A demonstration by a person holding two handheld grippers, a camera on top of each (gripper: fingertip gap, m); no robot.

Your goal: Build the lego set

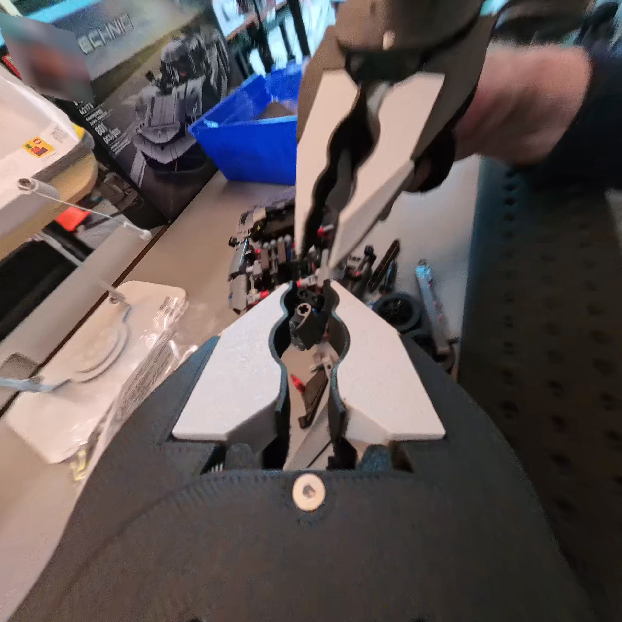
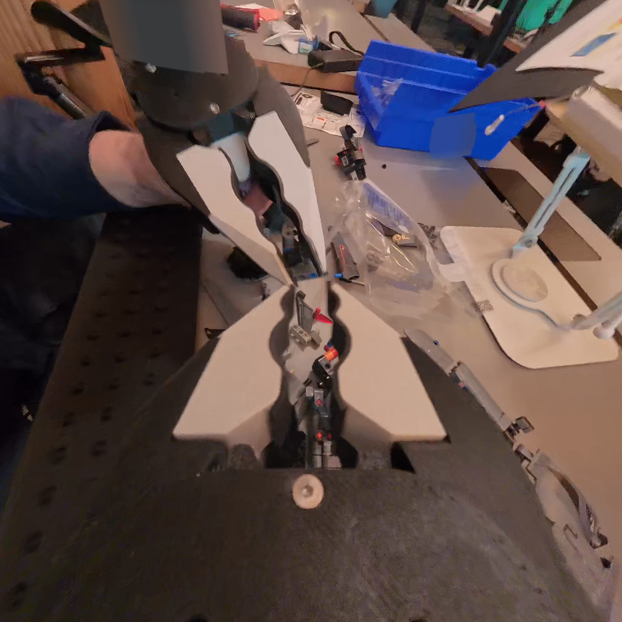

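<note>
1. A grey table (image 2: 420, 188) carries everything.
2. Beyond the right gripper (image 2: 311, 286): a blue bin (image 2: 404, 101).
3. To its right: a clear plastic bag (image 2: 387, 242) and a white stand base (image 2: 538, 303).
4. Under it: loose lego pieces (image 2: 309, 323).

Two matching hand-held grippers. The left gripper (image 1: 308, 286) and right gripper (image 2: 311, 284) each have a rounded black, ribbed printed body with one silver screw (image 1: 308, 492) at centre. Each carries two pale grey, wedge-shaped fingers (image 1: 235, 377) with wavy black inner edges. The person's sleeve (image 2: 40, 158) is dark navy.
</note>
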